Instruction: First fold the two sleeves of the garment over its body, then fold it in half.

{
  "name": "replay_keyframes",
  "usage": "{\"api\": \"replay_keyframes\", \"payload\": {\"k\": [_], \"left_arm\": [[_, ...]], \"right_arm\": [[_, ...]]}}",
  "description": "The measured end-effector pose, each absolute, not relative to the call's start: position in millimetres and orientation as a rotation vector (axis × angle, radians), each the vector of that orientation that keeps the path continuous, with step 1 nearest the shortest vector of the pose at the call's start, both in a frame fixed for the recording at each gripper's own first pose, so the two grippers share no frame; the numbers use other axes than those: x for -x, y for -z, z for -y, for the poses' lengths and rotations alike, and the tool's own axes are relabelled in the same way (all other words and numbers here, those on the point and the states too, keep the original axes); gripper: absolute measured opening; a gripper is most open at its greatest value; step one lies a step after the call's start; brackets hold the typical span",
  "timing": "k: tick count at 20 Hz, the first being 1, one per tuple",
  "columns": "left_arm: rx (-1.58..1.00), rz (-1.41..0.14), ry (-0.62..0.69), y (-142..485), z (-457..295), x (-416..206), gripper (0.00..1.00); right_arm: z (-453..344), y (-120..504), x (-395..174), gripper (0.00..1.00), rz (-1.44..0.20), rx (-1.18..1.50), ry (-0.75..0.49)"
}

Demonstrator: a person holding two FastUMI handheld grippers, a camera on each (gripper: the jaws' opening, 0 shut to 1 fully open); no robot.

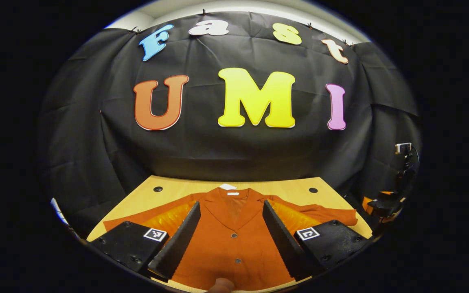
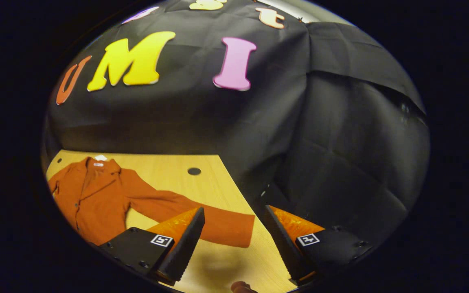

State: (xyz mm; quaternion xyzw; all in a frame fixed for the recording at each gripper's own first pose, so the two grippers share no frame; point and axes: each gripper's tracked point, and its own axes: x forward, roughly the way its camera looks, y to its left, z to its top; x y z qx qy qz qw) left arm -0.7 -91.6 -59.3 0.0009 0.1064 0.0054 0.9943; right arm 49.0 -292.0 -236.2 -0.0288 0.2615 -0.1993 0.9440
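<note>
One shirt [image 1: 234, 244] on the surface [image 1: 169, 193]. Two sleeves spread out, one to each side. Three buttons [image 1: 233, 235] visible down the front in the left gripper view. Two round holes [image 1: 158, 189] in the surface. Two tools: left [image 1: 231, 238], right [image 2: 234, 240].

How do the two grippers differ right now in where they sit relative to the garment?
The left gripper hovers over the garment's buttoned front, centred below the collar; the right gripper hangs off to the side near the cuff of the outstretched sleeve. Garment cloth lies between the left gripper's fingers, while mostly bare table lies between the right's. Both are open and hold nothing, and both sleeves look unfolded.
</note>
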Motion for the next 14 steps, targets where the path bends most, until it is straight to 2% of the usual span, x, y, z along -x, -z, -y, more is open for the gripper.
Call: {"api": "replay_keyframes", "payload": {"k": [6, 11, 14], "left_arm": [[-0.039, -0.238, -0.085, 65.4, 110.0, 1.8, 0.99], [-0.085, -0.228, -0.085, 64.3, 117.8, 7.8, 1.00], [-0.076, -0.238, -0.094, 67.1, 112.7, 6.4, 0.99]], "right_arm": [[343.7, 331.8, -70.2, 0.94, -0.780, -0.106, 0.425], [354.9, 376.1, -90.3, 0.94, -0.948, -0.238, 0.379], [363.0, 389.7, -93.8, 0.94, -1.021, -0.310, 0.402]]}}
